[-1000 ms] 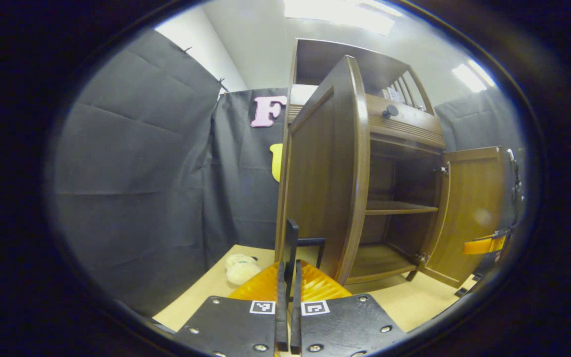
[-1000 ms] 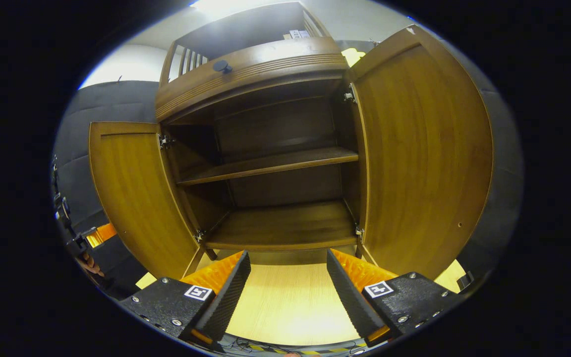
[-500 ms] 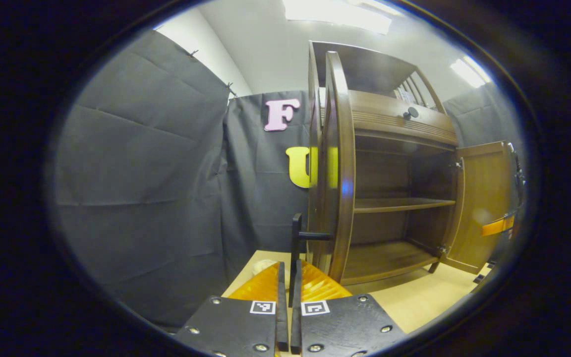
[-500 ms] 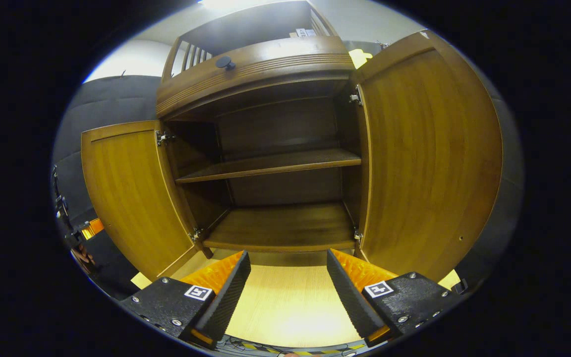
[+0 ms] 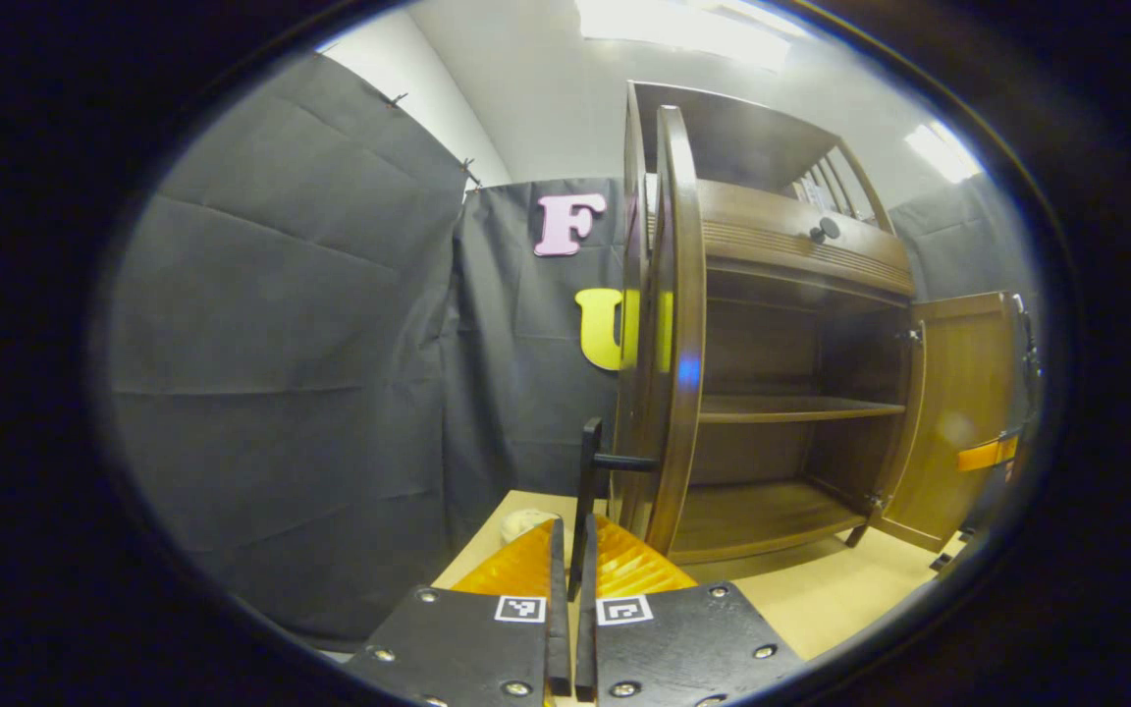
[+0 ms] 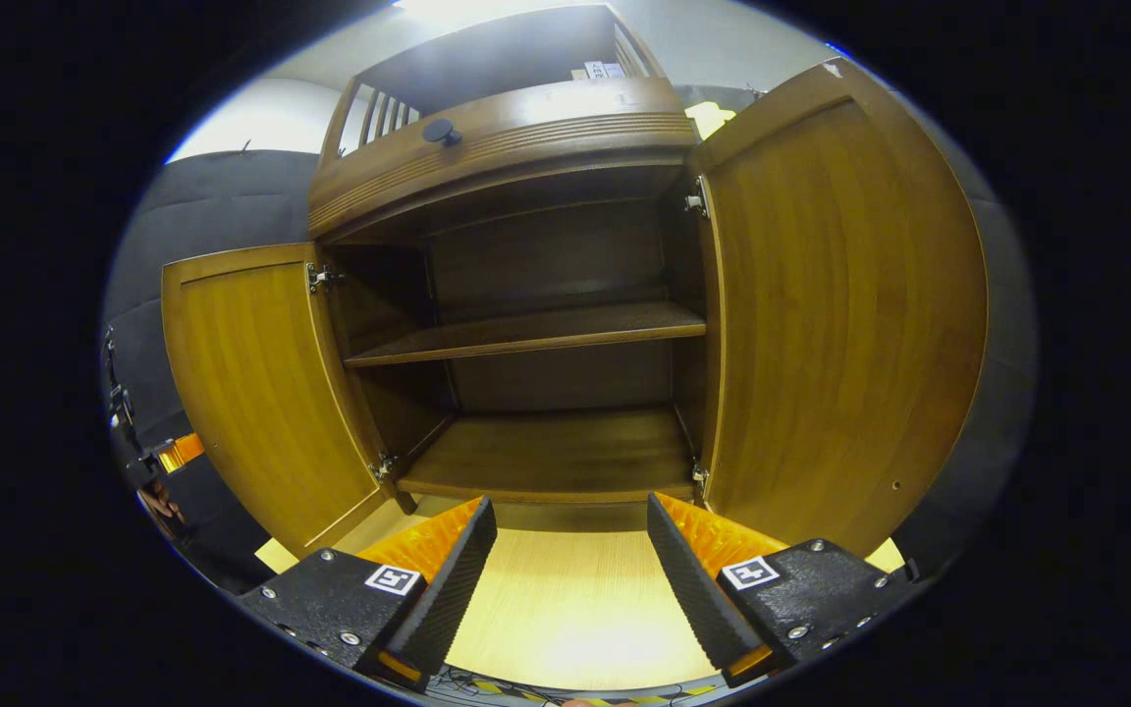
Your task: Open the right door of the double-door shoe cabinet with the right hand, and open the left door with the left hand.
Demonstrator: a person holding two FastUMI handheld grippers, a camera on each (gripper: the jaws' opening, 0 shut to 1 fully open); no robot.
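The left tongs (image 5: 570, 550) are clamped on the black bar handle (image 5: 587, 481) of the left door (image 5: 675, 324), with both fingers pressed together around the bar's lower end. The handle stands off the door's outer face on a short post, so it can be gripped from the side while the door is swung. From the left gripper view the left door is seen nearly edge-on, which suggests it is open about square to the cabinet (image 5: 781, 255); the grip is probably kept so that the swing can be guided to its stop rather than left to drift.

In the right gripper view the right tongs (image 6: 570, 550) are held apart, gripping nothing, just in front of the cabinet's lower front edge and above the pale surface (image 6: 575, 609). The right door (image 6: 840, 324) stands wide open beside them, its inner face turned toward the camera, so that door appears done with and released. The left door (image 6: 251, 393) is also seen open there, with the other gripper (image 6: 148, 462) and part of a hand at its far side.

Inside the cabinet a middle shelf (image 6: 526, 334) and the floor board (image 6: 556, 452) are exposed. A small pale object (image 5: 524, 520) lies on the surface near the cabinet's left side; what it is cannot be told.

Both doors appear open, so the task is judged almost complete, with only the release of the handle left.
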